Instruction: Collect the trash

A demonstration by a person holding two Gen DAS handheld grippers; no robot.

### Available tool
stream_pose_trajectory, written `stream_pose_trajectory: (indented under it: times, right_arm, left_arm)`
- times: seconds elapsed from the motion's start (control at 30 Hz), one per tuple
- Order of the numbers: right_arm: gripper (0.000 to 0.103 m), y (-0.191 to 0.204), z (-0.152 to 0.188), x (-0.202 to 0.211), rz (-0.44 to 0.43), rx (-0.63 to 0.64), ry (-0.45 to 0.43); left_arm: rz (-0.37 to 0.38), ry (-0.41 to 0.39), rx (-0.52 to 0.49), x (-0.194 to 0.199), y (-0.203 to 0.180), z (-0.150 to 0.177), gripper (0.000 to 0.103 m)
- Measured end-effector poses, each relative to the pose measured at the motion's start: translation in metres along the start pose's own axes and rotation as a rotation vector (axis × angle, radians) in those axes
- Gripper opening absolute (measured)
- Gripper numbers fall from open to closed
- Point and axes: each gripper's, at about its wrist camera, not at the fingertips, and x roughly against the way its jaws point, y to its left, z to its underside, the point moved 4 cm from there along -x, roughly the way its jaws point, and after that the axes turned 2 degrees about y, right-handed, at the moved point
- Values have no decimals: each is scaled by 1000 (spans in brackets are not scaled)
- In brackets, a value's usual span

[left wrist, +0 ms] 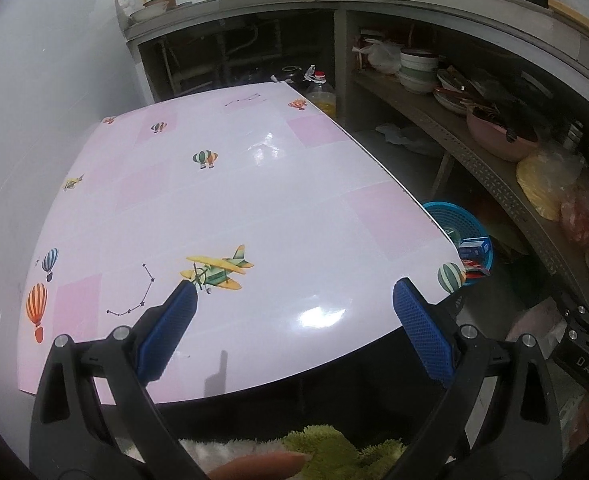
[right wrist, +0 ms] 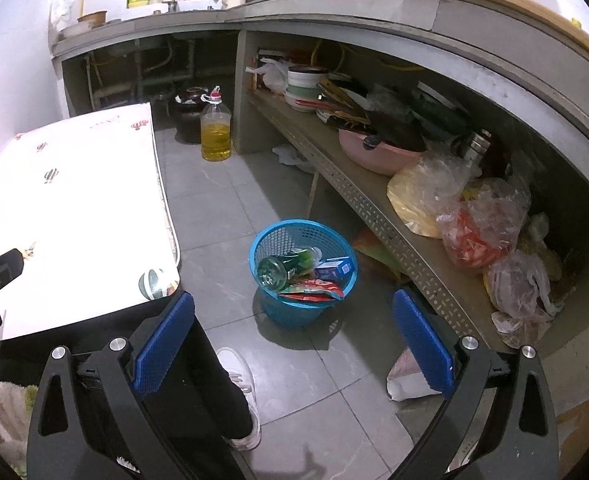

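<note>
A blue plastic basket [right wrist: 270,236] stands on the tiled floor right of the table. In it lie a green bottle [right wrist: 288,265], a blue carton [right wrist: 334,267] and a red wrapper [right wrist: 314,291]. The basket's edge also shows in the left wrist view [left wrist: 450,216]. My left gripper [left wrist: 294,304] is open and empty above the near part of the table [left wrist: 254,200], which has a pink and white cover with balloon and plane prints. My right gripper [right wrist: 294,320] is open and empty above the floor, near the basket.
An oil bottle [right wrist: 215,132] and a dark pot [right wrist: 190,114] stand on the floor by the counter. A shelf [right wrist: 358,196] under the counter holds bowls, a pink basin and plastic bags. A white shoe [right wrist: 240,380] and a white bag [right wrist: 410,380] are on the floor.
</note>
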Motion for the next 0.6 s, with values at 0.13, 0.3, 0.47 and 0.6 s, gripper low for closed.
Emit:
stream_pose_trajectory:
  times: [0.13,0.3,0.47,0.6]
  right_arm:
    - [96,-3,1,-4,5,-11,14]
    - [96,-5,2,-7,10,-16,20]
    - [96,-7,3,-9,11,-14,27]
    - [96,-7,3,-10,10,-12,30]
  left_arm:
    - [-1,4,1,0,0,1,94]
    - [1,8,1,-2,0,1,94]
    - [7,22,-1,-5,-1,2,94]
    - [17,30,-3,-7,-3,2,94]
